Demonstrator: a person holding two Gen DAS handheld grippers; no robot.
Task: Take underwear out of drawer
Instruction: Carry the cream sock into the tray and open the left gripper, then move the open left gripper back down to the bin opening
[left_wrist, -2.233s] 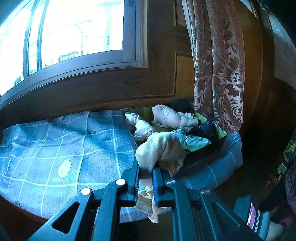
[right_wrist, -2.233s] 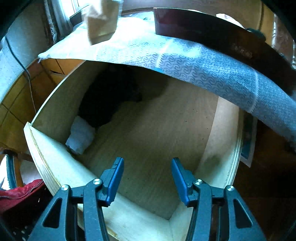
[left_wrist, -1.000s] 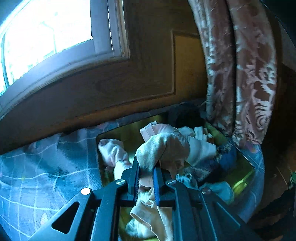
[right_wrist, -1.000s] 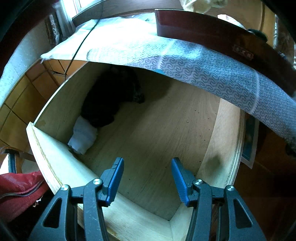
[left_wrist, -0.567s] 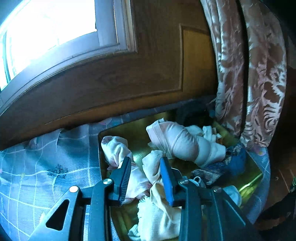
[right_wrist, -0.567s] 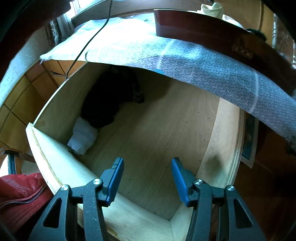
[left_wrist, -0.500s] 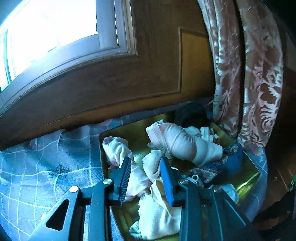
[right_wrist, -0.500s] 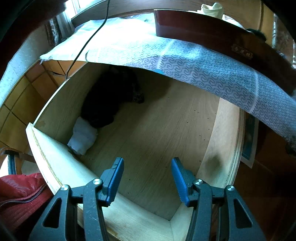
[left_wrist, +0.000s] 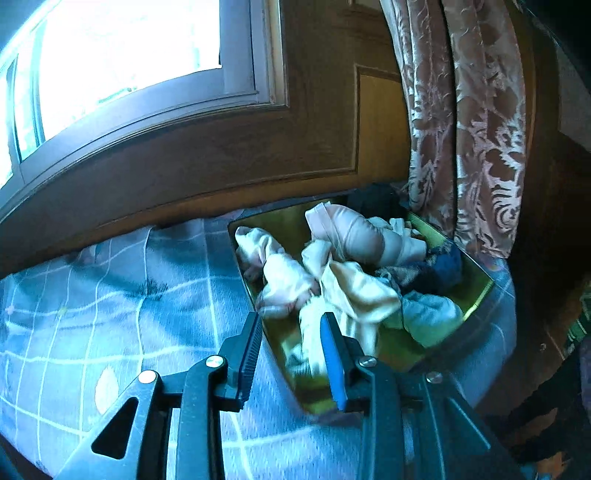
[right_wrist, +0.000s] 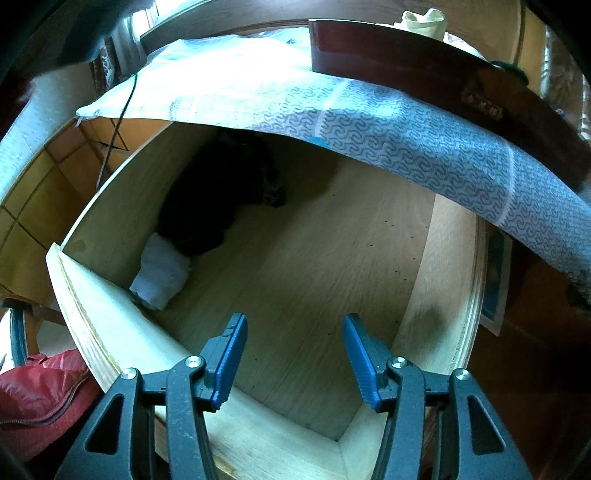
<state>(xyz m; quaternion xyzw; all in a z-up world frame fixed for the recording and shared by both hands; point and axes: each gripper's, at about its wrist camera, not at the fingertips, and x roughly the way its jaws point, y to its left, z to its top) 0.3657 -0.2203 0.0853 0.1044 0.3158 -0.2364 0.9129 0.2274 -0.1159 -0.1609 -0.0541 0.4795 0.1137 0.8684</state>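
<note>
The cream underwear (left_wrist: 354, 291) lies crumpled in a gold-green tray (left_wrist: 288, 218) among several other pale and dark pieces. My left gripper (left_wrist: 291, 332) stands open just before the tray's near corner; its pads press on nothing. In the right wrist view the open wooden drawer (right_wrist: 332, 266) holds a black garment (right_wrist: 214, 199) and a white folded piece (right_wrist: 160, 273) in its far left corner. My right gripper (right_wrist: 293, 332) hovers open over the drawer's near side, with nothing between its fingers.
The tray rests on a blue checked cloth (left_wrist: 110, 295) under a window (left_wrist: 129, 55), with a patterned curtain (left_wrist: 461, 129) at its right. A blue patterned cloth (right_wrist: 406, 136) hangs over the drawer's back. A red bag (right_wrist: 33, 398) lies left of the drawer.
My left gripper opened and let the cream underwear drop into the tray, then drew back from it. The right gripper stayed still over the drawer.
</note>
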